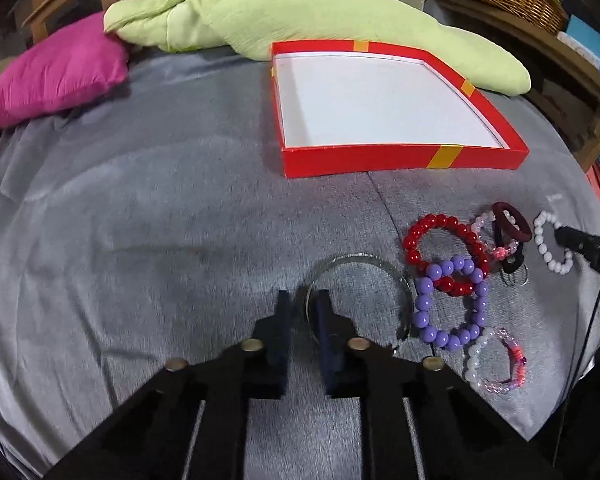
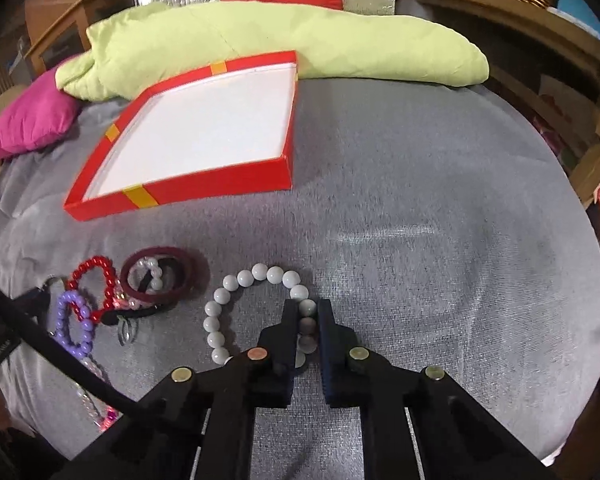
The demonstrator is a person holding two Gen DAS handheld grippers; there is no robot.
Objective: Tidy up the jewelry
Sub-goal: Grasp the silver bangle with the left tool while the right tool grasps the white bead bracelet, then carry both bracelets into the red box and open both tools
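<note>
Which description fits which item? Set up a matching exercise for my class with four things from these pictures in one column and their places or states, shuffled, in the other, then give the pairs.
Column one:
1. white bead bracelet
2. clear bangle
3. red box
4. purple bead bracelet

Column two:
A. empty, white inside
B. linked with the red bead bracelet
C. between the fingers of the right gripper
D. rim between the fingers of the left gripper

Pairs: 1-C, 2-D, 3-A, 4-B
</note>
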